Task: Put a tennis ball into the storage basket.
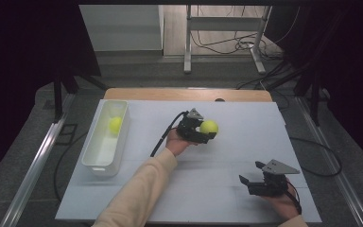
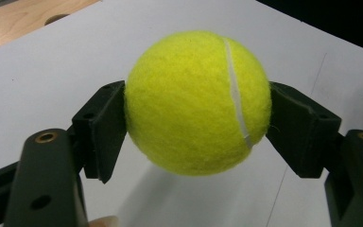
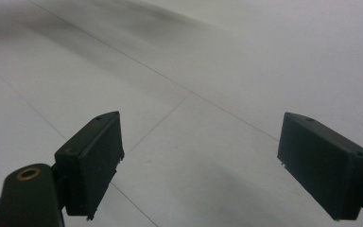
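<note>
Tennis ball (image 2: 196,101) is sitting clamped in left gripper (image 1: 207,131), mid-frame; loosening could drop it; right gripper (image 1: 253,176) is gaping empty.

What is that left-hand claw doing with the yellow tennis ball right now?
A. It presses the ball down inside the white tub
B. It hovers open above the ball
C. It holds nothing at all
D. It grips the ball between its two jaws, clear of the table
D: in the left gripper view the left gripper has both black jaws pressed against the tennis ball, whose shadow falls on the white table below it.
</note>
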The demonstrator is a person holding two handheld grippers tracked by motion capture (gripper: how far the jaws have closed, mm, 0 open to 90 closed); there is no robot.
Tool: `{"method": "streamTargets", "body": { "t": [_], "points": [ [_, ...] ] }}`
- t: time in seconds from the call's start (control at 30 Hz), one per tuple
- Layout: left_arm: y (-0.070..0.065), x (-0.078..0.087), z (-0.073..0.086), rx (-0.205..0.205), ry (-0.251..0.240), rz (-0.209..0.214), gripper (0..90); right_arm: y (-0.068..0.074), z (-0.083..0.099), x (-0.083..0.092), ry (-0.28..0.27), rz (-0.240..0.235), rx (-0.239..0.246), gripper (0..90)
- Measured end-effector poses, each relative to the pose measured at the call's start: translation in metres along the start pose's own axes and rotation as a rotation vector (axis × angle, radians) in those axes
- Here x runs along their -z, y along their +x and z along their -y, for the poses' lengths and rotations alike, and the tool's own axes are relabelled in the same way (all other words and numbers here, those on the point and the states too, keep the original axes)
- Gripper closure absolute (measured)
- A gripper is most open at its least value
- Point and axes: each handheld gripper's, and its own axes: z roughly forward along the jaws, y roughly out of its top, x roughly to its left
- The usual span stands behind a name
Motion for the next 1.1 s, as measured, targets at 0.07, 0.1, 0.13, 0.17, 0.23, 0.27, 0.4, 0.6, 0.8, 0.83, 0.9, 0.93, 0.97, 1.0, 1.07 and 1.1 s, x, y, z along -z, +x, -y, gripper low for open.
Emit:
{"method": "streamTargets", "body": {
  "t": [0.07,0.1,0.13,0.17,0.23,0.27,0.4,0.6,0.8,0.83,0.9,0.93,0.97,1.0,1.07,1.1],
  "points": [
    [0.000,0.001,0.000,-0.001,-0.005,0.001,26.3,0.000,0.000,0.000,0.000,0.000,0.000,15.5],
    [0.000,0.002,0.000,-0.002,-0.008,0.001,26.3,0.000,0.000,0.000,0.001,0.001,0.002,15.5],
    [0.000,0.003,0.001,0.000,-0.011,0.003,26.3,0.000,0.000,0.000,0.001,0.000,0.002,15.5],
    [0.000,0.004,0.001,0.003,-0.012,0.003,26.3,0.000,0.000,0.000,0.001,0.001,0.001,15.5],
    [0.000,0.005,0.001,0.000,-0.011,0.002,26.3,0.000,0.000,0.000,0.001,0.001,0.001,15.5],
    [0.000,0.006,0.001,-0.002,-0.014,0.002,26.3,0.000,0.000,0.000,0.001,0.001,0.001,15.5],
    [0.000,0.008,0.001,-0.002,-0.016,0.002,26.3,0.000,0.000,0.000,0.001,0.001,0.002,15.5],
    [0.000,0.014,0.003,-0.001,-0.025,-0.003,26.3,0.000,0.000,0.000,0.001,0.002,0.002,15.5],
    [0.001,0.018,0.005,0.006,-0.030,-0.006,26.3,0.000,0.000,0.000,0.004,0.005,0.005,15.5],
    [0.001,0.019,0.006,0.006,-0.030,-0.006,26.3,0.000,0.000,0.000,0.004,0.005,0.004,15.5],
    [0.002,0.020,0.006,0.007,-0.032,-0.007,26.3,0.000,0.000,0.000,0.004,0.005,0.004,15.5],
    [0.002,0.021,0.007,0.008,-0.033,-0.008,26.3,0.000,0.000,0.000,0.004,0.005,0.005,15.5],
    [0.002,0.022,0.007,0.008,-0.033,-0.009,26.3,0.000,0.000,0.000,0.004,0.005,0.005,15.5],
    [0.002,0.023,0.007,0.009,-0.035,-0.010,26.3,0.000,0.000,0.000,0.004,0.006,0.005,15.5],
    [0.002,0.024,0.007,0.012,-0.039,-0.009,26.3,0.000,0.000,0.000,0.004,0.006,0.004,15.5],
    [0.003,0.026,0.008,0.010,-0.040,-0.011,26.3,0.001,0.000,0.000,0.004,0.006,0.004,15.5]
  ]
}}
